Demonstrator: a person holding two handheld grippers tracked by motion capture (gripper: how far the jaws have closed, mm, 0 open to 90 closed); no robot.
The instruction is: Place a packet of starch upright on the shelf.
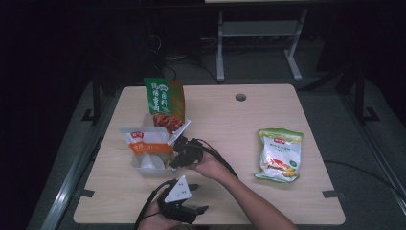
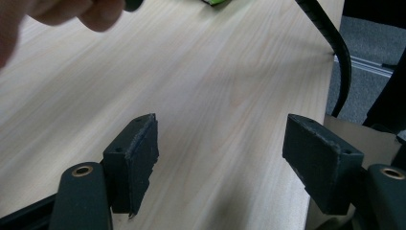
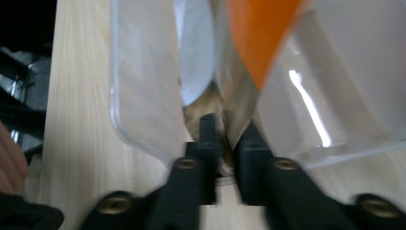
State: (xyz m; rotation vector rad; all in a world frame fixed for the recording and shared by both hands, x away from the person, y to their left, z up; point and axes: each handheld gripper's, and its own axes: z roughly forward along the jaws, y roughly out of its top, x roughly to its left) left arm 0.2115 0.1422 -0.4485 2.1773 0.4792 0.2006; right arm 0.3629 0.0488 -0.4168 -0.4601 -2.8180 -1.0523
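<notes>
A clear plastic container (image 1: 136, 168) stands left of the table's middle. In it are an orange and white bag (image 1: 143, 140), a tall green and orange bag (image 1: 164, 100) and a white round thing (image 1: 152, 162). My right gripper (image 1: 179, 152) reaches into the container's right side. In the right gripper view its jaws (image 3: 227, 143) stand a narrow gap apart, with the edge of the orange and white bag (image 3: 256, 43) between them, behind the container's clear wall (image 3: 143, 86). My left gripper (image 1: 201, 197) is near the front edge, open over bare wood (image 2: 220, 148).
A yellow and green snack bag (image 1: 279, 154) lies flat on the right part of the wooden table (image 1: 230, 120). A round cable hole (image 1: 241, 97) is near the far edge. A metal frame stands on the floor behind the table.
</notes>
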